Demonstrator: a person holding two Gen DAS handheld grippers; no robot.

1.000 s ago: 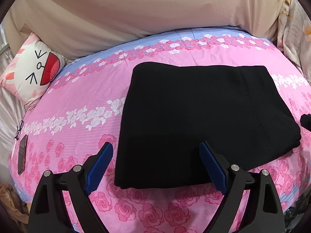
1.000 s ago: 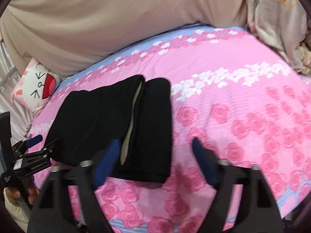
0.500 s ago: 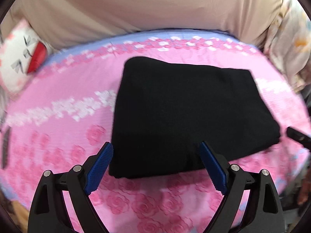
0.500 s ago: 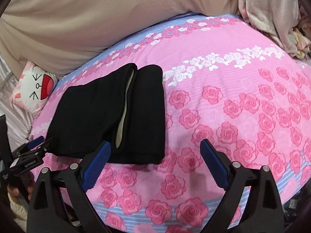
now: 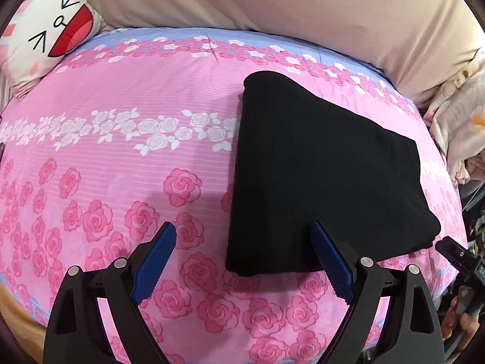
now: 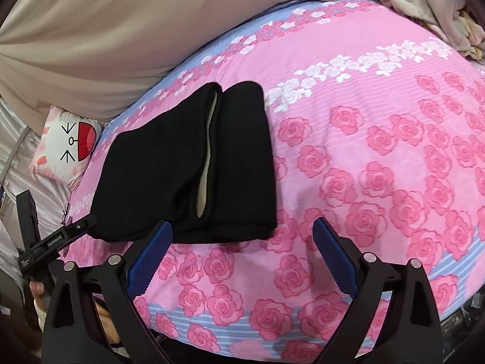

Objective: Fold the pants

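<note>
The black pants [image 5: 318,179] lie folded into a compact rectangle on the pink rose-patterned bed [image 5: 121,157]. In the right wrist view the pants [image 6: 169,166] show their stacked layers and a pale lining at the open end. My left gripper [image 5: 242,261] is open and empty, above the bed, its right finger overlapping the bundle's near edge in view. My right gripper [image 6: 241,251] is open and empty, just in front of the pants' near right corner. Part of the right gripper shows at the left wrist view's right edge [image 5: 457,257]; the left gripper shows at the right wrist view's left edge [image 6: 57,239].
A cartoon-face pillow [image 5: 51,33] sits at the bed's far left corner. A beige curtain [image 5: 272,0] hangs behind the bed. A crumpled pale blanket [image 6: 424,6] is piled at the far right. Glasses [image 6: 65,214] lie by the left bed edge.
The left gripper has swung left, so the pants now sit right of its centre. The right gripper's view shifted only slightly. The pants have not moved and both grippers stay open.
</note>
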